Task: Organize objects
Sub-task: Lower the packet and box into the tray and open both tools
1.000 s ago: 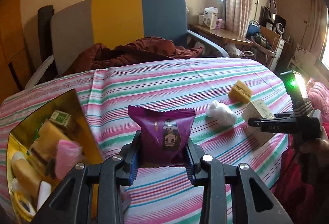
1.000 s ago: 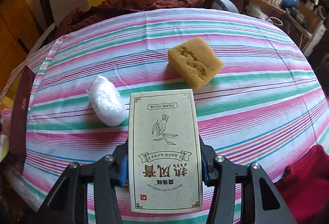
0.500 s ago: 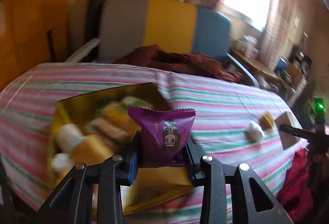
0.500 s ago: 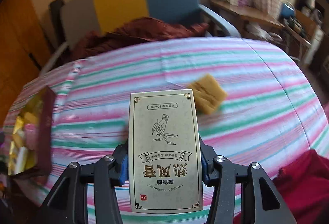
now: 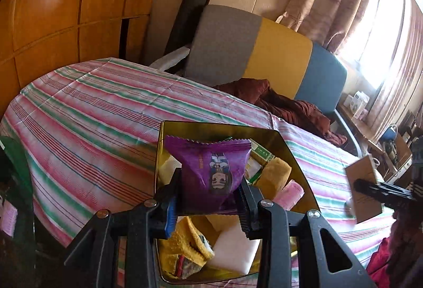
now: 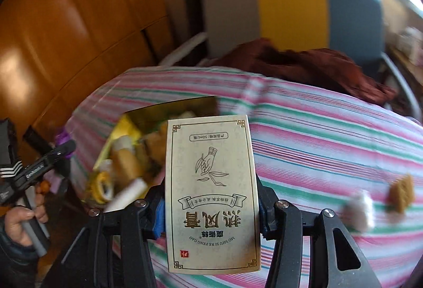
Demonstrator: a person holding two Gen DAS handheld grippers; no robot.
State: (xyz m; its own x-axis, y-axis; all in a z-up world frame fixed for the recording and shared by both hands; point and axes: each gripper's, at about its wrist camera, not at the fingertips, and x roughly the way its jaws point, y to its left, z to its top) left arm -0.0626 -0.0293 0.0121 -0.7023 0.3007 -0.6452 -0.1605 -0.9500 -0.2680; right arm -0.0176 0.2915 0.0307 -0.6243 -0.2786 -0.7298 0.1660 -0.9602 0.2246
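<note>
Left claw [image 5: 208,204] is clamping a purple snack packet [image 5: 211,169] and holding it above the gold box [image 5: 285,145], which is sitting on the striped table [image 5: 92,113]. Right claw [image 6: 211,211] is gripping a cream carton [image 6: 211,195] upright, with the box showing just behind it in the right wrist view.

Progress: the box is already holding several items, among them a yellow cloth [image 5: 185,243], a white block [image 5: 232,248] and a pink roll [image 5: 288,194]. Neither carried item is released yet. A tan sponge [image 6: 401,192] and a white wrapped bundle [image 6: 359,211] are lying on the table, well apart from the box, and in my judgement are awaiting collection.

Change from the earlier frames: both claws were over the table's open middle, with the box at the left margin; the box is now filling the area directly beneath the packet. The sponge and bundle, formerly just ahead of the carton, are now sitting far to its right. Both grips are unchanged.
</note>
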